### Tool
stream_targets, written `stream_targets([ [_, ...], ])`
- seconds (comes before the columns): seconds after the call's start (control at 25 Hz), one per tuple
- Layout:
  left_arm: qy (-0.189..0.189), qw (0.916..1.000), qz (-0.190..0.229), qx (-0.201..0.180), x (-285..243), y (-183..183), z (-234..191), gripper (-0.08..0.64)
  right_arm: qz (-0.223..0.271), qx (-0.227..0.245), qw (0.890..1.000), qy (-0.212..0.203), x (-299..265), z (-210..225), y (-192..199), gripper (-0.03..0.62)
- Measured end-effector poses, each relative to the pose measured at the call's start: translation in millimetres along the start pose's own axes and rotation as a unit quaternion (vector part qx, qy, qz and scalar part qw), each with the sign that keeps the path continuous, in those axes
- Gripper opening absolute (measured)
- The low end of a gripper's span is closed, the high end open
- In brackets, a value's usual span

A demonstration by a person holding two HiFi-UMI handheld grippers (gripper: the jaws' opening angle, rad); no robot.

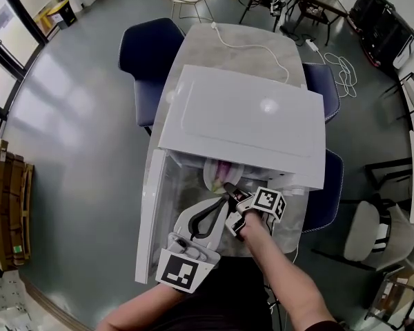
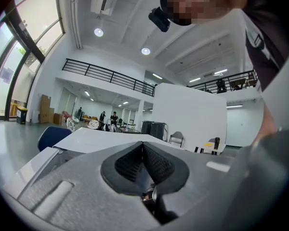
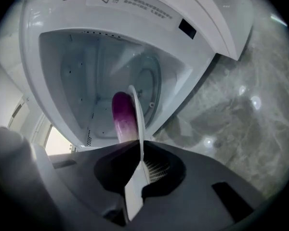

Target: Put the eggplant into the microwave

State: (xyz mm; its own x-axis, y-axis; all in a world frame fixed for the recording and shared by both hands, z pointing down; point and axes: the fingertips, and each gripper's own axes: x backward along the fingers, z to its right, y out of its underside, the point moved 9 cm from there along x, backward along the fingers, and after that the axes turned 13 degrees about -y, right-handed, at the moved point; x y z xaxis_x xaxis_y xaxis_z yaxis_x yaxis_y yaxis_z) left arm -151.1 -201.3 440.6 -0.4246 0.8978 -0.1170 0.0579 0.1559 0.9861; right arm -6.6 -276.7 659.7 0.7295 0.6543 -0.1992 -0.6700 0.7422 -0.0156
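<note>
The white microwave (image 1: 241,116) stands on the marble table with its door (image 1: 150,212) swung open to the left. A purple eggplant (image 3: 123,114) lies on a white plate (image 3: 137,124), seen edge-on in the right gripper view. My right gripper (image 3: 138,155) is shut on the plate's rim and holds the plate at the mouth of the oven cavity (image 3: 101,76). In the head view the plate (image 1: 214,174) and eggplant (image 1: 225,168) show just under the microwave's front edge, with the right gripper (image 1: 233,193) behind them. My left gripper (image 1: 217,209) sits beside it, shut and empty (image 2: 143,150).
The marble table (image 3: 241,105) stretches to the right of the microwave. A white power cable (image 1: 255,47) runs over the table's far end. Blue chairs (image 1: 148,47) stand at the table's left and right sides. More chairs and tables stand farther off.
</note>
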Motion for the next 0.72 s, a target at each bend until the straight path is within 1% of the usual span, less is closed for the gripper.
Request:
stream_targets([
  [0.28, 0.001, 1.0000, -0.003, -0.007, -6, 3, -7, 0.006, 0.021, -0.010, 1.000, 0.000, -15, 14, -10, 0.021],
  [0.44, 0.001, 1.0000, -0.002, -0.009, -12, 5, -10, 0.006, 0.035, -0.008, 0.999, -0.011, -22, 17, -15, 0.021],
  [0.64, 0.001, 0.9999, -0.002, -0.011, -17, 5, -13, 0.006, 0.060, 0.022, 0.998, -0.027, -27, 17, -22, 0.028],
  [0.68, 0.002, 0.9999, -0.002, -0.012, -18, 6, -14, 0.006, 0.065, 0.029, 0.997, -0.028, -27, 16, -23, 0.038],
  [0.72, 0.002, 0.9999, -0.003, -0.013, -18, 6, -15, 0.006, 0.069, 0.034, 0.997, -0.029, -27, 15, -24, 0.067],
])
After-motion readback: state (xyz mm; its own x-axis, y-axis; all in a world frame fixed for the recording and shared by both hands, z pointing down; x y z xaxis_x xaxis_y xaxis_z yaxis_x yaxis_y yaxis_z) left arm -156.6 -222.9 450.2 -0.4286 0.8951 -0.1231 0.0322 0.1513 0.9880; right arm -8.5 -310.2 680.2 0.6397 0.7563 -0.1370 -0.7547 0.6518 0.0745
